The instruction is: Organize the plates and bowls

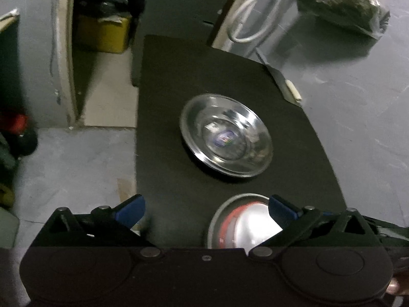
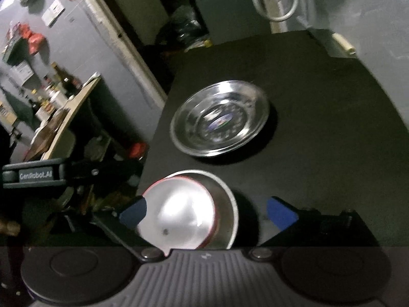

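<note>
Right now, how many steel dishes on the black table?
2 clearly. A shallow steel plate sits mid-table; a steel bowl sits at the near edge, with a red-rimmed dish nested inside. More may be hidden below the grippers.

plate [image 2: 219,119] behind nested bowls [image 2: 189,212], on mat [image 2: 332,128]

Your desk [image 1: 179,76] is black, the steel plate [image 1: 226,138] shiny silver with a blue-red centre sticker. The bowl [image 2: 186,212] is silver with a red rim band. Your fingertips [image 1: 130,208] are blue.

White cable [image 1: 255,7], yellow box [image 1: 104,35]
</note>
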